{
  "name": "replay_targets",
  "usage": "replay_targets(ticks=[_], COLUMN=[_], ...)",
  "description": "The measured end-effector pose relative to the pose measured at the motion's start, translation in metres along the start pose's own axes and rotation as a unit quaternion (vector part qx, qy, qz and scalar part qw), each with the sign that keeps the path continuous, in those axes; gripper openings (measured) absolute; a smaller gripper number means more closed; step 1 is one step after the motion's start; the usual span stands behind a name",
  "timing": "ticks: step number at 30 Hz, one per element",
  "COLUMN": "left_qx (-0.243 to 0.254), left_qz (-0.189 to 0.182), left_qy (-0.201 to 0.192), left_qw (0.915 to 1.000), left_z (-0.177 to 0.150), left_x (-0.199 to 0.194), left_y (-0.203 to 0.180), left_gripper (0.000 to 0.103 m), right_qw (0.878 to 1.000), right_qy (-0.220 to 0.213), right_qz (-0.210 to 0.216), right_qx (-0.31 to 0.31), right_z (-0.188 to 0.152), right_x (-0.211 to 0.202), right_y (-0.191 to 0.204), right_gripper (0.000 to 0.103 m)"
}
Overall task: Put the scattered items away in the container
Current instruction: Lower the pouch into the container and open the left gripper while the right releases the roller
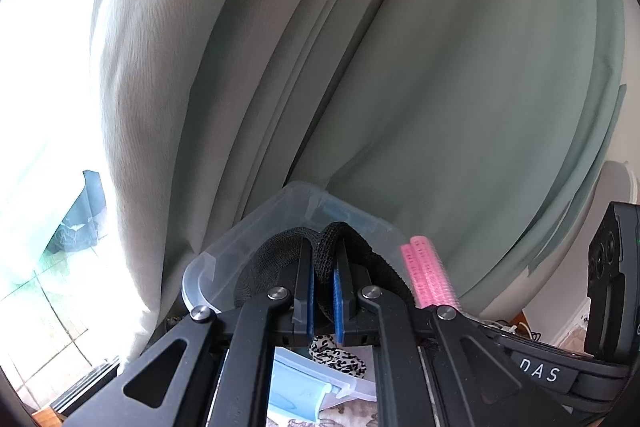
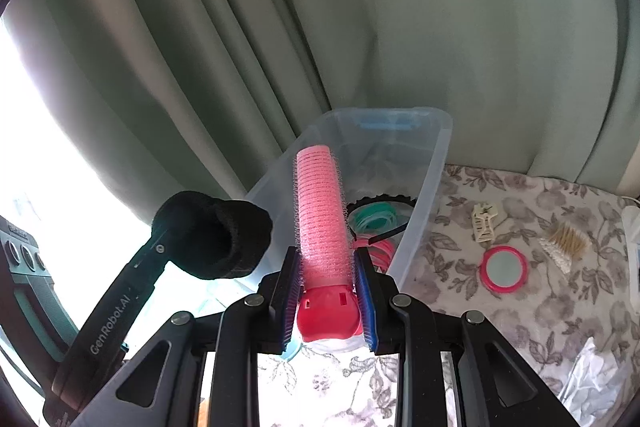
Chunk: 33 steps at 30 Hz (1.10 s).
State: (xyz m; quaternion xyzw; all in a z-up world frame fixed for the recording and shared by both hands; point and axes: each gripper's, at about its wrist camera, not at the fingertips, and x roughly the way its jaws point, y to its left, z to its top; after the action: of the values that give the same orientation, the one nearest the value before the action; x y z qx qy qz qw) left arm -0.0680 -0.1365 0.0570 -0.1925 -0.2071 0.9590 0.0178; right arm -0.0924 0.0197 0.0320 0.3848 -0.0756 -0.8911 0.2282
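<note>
Big grey-green curtains (image 2: 400, 7) hung behind everything. A cloth with grey flowers (image 2: 500, 299) covered the table. On it stood a clear plastic box (image 2: 432, 163), the container for the scattered things. Some things already lay inside it: green and pink hair rings (image 2: 374, 219) and a thin black headband (image 2: 390, 229).

The left gripper (image 1: 323, 275) had its jaws squeezed tight on a soft black knitted hair band (image 2: 216, 235). It held the band up beside the box, likely so it could go in.

The right gripper (image 2: 326, 275) had its jaws pressed on a long pink hair roller (image 2: 320, 211), near its smooth red end. The roller pointed toward the box and looked ready to go in as well.

Some things were still out on the cloth, well apart from the box: a round pink mirror (image 2: 505, 269), a cream hair clip (image 2: 484, 221) and a small tan comb (image 2: 568, 239). So the tidying looked only partly done.
</note>
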Motion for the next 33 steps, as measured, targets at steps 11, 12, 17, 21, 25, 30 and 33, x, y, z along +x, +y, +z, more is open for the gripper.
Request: replay_targets(ticks=[11, 12, 17, 21, 25, 30, 33], left_qx=[-0.007, -0.007, -0.010, -0.011, -0.012, -0.016, -0.018], left_qz=[0.009, 0.010, 0.015, 0.018, 0.020, 0.024, 0.027], left_qy=[0.020, 0.022, 0.031, 0.037, 0.043, 0.050, 0.054], left_qw=[0.9997, 0.9997, 0.9994, 0.9991, 0.9988, 0.9983, 0.9980], left_z=[-0.013, -0.013, -0.018, -0.017, -0.018, -0.019, -0.019], left_x=[0.030, 0.032, 0.043, 0.048, 0.049, 0.052, 0.053], left_y=[0.029, 0.029, 0.033, 0.036, 0.038, 0.041, 0.044], left_gripper=[0.007, 0.007, 0.007, 0.007, 0.007, 0.007, 0.007], right_qw=[1.000, 0.999, 0.999, 0.999, 0.999, 0.999, 0.999], right_qy=[0.031, 0.034, 0.044, 0.049, 0.050, 0.052, 0.052], right_qz=[0.003, 0.003, 0.005, 0.004, 0.006, 0.008, 0.010], right_qx=[0.001, 0.001, 0.004, 0.008, 0.008, 0.003, 0.001], right_z=[-0.003, -0.003, -0.005, -0.006, -0.005, -0.006, -0.007], right_x=[0.023, 0.026, 0.036, 0.040, 0.045, 0.046, 0.048], right_y=[0.001, -0.001, -0.003, -0.006, -0.007, -0.004, -0.003], right_gripper=[0.029, 0.029, 0.030, 0.030, 0.031, 0.031, 0.031])
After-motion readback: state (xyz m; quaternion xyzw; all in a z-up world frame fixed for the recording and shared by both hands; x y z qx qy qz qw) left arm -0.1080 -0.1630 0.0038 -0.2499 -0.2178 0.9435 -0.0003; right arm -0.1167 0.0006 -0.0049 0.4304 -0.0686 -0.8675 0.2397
